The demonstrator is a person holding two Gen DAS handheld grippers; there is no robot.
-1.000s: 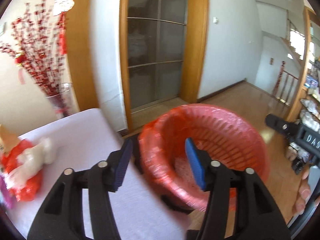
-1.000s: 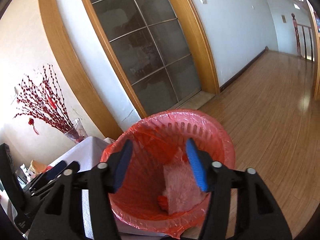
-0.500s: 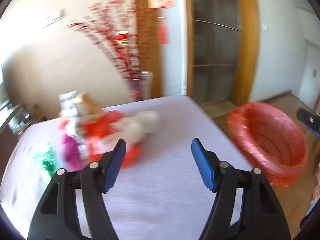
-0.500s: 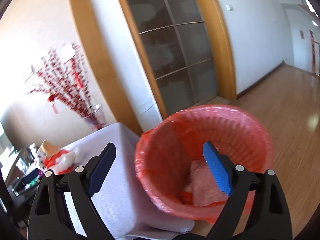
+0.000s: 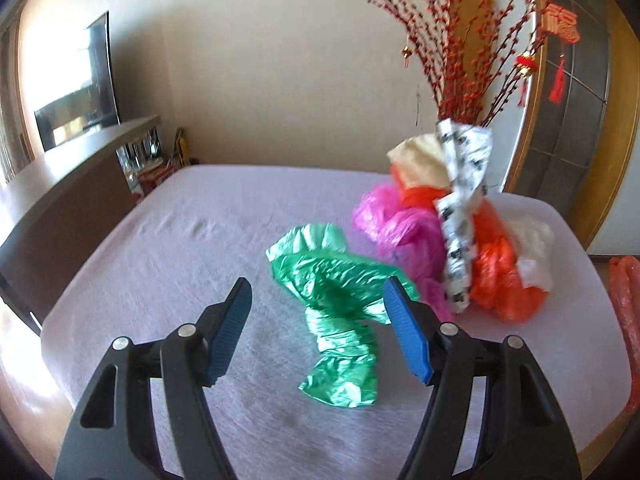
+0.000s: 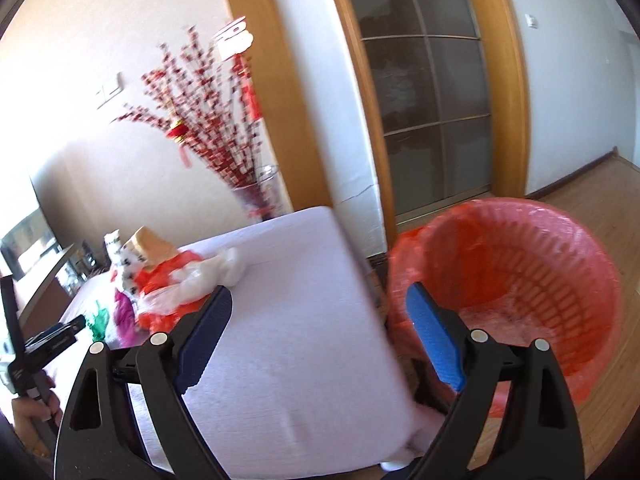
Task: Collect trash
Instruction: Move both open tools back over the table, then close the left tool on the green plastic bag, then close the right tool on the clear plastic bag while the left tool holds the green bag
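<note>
My left gripper (image 5: 318, 334) hangs over the table (image 5: 168, 264) with its jaws standing well apart and nothing clamped between them. The crumpled green plastic bag (image 5: 340, 308) lies on the cloth just past my blue pads (image 5: 406, 338), framed in the gap between them and a little nearer the right-hand pad, whose tip overlaps its edge in my view; whether that pad touches it I cannot tell. Just beyond the green bag, to the right of my right-hand finger, sits the heap of other trash: a pink bag (image 5: 394, 232), an orange bag (image 5: 500, 276), a white bag (image 5: 534, 240) and a black-and-white printed wrapper (image 5: 464, 216) standing up through the middle. Farther back, behind the heap, rise red berry branches (image 5: 460, 52).

My right gripper (image 6: 320, 330) is also empty, jaws spread wide, above the near corner of the same table. The red-lined trash basket (image 6: 552, 276) stands on the floor just off that corner, right behind my right-hand pad. The trash heap is well off to the left, beyond my left-hand finger, and at the far left edge of that view I see my other gripper (image 6: 56, 340) held in my hand (image 6: 30, 410).
</note>
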